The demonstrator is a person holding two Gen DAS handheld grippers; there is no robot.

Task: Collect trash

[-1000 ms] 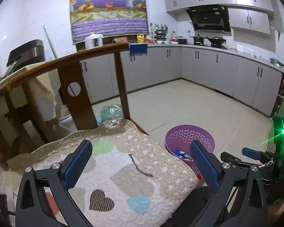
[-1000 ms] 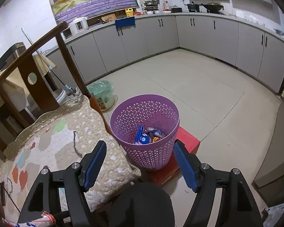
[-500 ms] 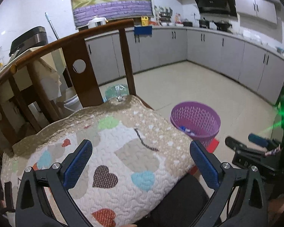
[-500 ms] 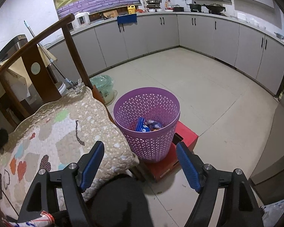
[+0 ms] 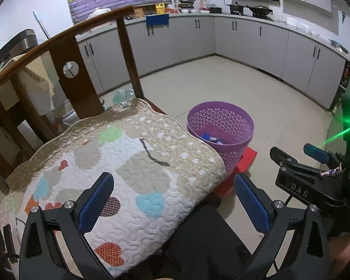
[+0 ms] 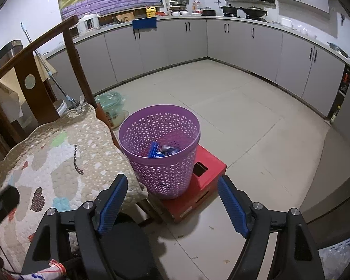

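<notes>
- Down on the floor, the purple basket [image 6: 159, 154] is standing on a red box [image 6: 199, 187], just beside the front corner of the wooden chair [image 5: 65, 63].
- Inside the basket, a blue wrapper [image 6: 154, 149] is lying against a darker crumpled packet [image 6: 169, 149]; the left wrist view is showing only a sliver of them through the rim.
- A quilted cushion [image 5: 119, 170] with heart patches is covering the chair seat, and its edge is hanging close to the basket wall.
- The left claw [image 5: 175, 200] is hovering above the cushion with its blue pads [image 5: 96, 201] spread wide apart, gripping nothing.
- The right claw [image 6: 172, 204] is hanging above the floor in front of the basket and box, its blue pads [image 6: 232, 206] likewise spread wide with nothing between them.
- From the left wrist view, the right claw is showing at the right edge, beside a green light flare.
- Behind the chair, a green plastic bag [image 6: 110, 101] is sitting on the floor tiles near the grey cabinets [image 6: 245, 44], and pots are standing on the worktop [image 6: 224, 16] at the back.
</notes>
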